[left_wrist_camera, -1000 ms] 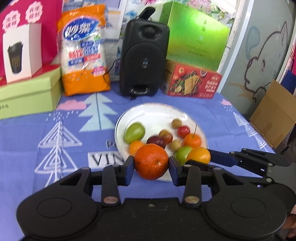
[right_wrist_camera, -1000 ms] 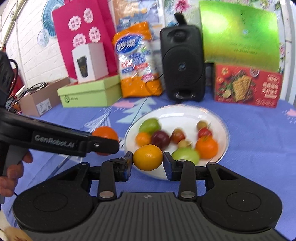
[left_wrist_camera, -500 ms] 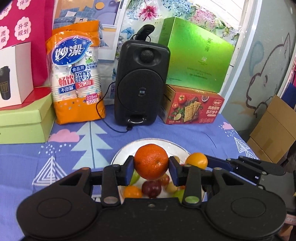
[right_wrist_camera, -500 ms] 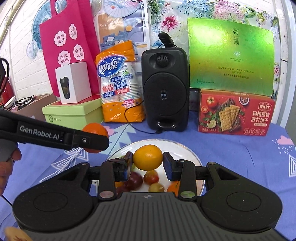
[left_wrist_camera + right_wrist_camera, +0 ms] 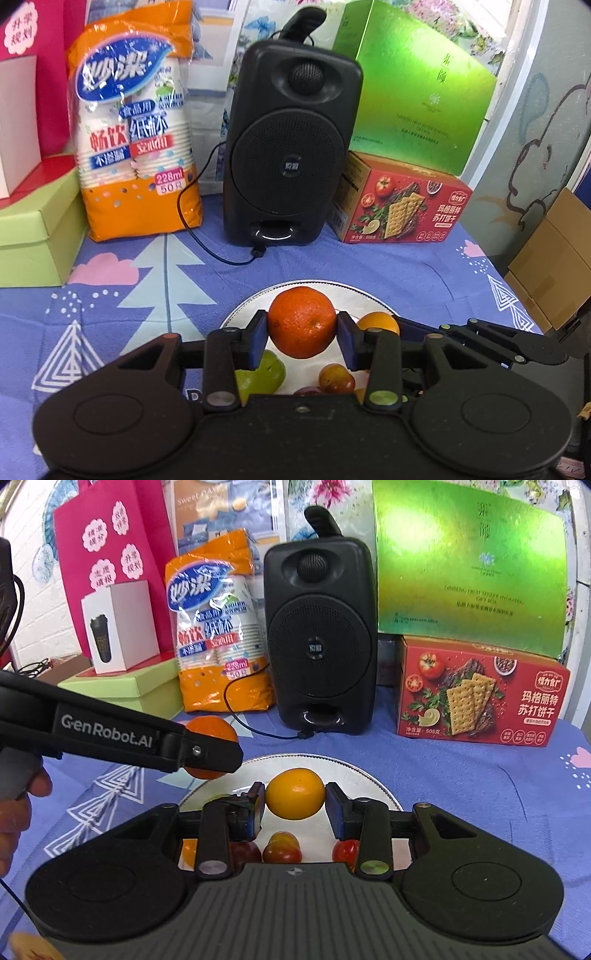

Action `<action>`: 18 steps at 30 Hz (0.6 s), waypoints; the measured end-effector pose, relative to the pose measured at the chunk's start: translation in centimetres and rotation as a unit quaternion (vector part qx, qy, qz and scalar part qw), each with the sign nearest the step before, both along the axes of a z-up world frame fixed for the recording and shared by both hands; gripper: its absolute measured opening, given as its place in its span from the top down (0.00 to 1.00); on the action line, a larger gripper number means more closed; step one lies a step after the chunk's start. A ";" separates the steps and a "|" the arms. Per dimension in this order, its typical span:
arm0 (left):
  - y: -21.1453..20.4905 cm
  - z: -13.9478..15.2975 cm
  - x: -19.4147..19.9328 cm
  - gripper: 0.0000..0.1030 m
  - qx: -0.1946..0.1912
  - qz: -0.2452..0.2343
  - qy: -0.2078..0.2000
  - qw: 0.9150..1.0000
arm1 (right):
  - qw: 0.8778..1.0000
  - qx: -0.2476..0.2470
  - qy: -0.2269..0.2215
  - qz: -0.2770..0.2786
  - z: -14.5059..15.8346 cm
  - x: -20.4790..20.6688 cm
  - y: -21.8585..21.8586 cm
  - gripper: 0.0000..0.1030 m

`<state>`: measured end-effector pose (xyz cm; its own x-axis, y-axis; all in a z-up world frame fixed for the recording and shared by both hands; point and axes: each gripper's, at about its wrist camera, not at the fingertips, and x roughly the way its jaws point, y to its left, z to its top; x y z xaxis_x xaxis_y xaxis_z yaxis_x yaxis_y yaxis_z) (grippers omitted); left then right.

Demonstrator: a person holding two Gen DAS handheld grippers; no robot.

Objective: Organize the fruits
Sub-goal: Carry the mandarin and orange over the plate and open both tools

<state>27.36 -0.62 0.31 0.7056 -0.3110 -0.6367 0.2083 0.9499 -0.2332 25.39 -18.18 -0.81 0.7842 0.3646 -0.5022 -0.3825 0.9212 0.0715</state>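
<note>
The left gripper (image 5: 301, 334) clamps an orange (image 5: 301, 322) and the right gripper (image 5: 294, 805) clamps a yellow fruit (image 5: 295, 793), both raised over the plate (image 5: 351, 775) of small fruits. Each round fruit is pinched only at its sides, so a loosened squeeze or a bump between the close-set grippers could drop one onto the plate or tabletop (image 5: 388, 266).

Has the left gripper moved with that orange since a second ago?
Yes. The left gripper, shut on the orange, has risen and advanced: the white plate has dropped low in its view, and the black speaker looms larger.
</note>
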 end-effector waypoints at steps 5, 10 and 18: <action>-0.1 -1.1 1.3 0.07 0.001 0.002 0.008 1.000 | 1.000 -0.008 0.009 -0.001 -0.9 1.3 0.3 0.40; -0.1 -1.9 2.5 0.07 0.004 0.004 0.014 1.000 | 1.000 -0.017 0.016 0.000 -1.6 2.3 0.4 0.40; -0.1 -3.2 3.6 0.07 0.005 0.002 0.026 1.000 | 0.999 -0.029 0.022 0.006 -2.4 3.4 0.8 0.40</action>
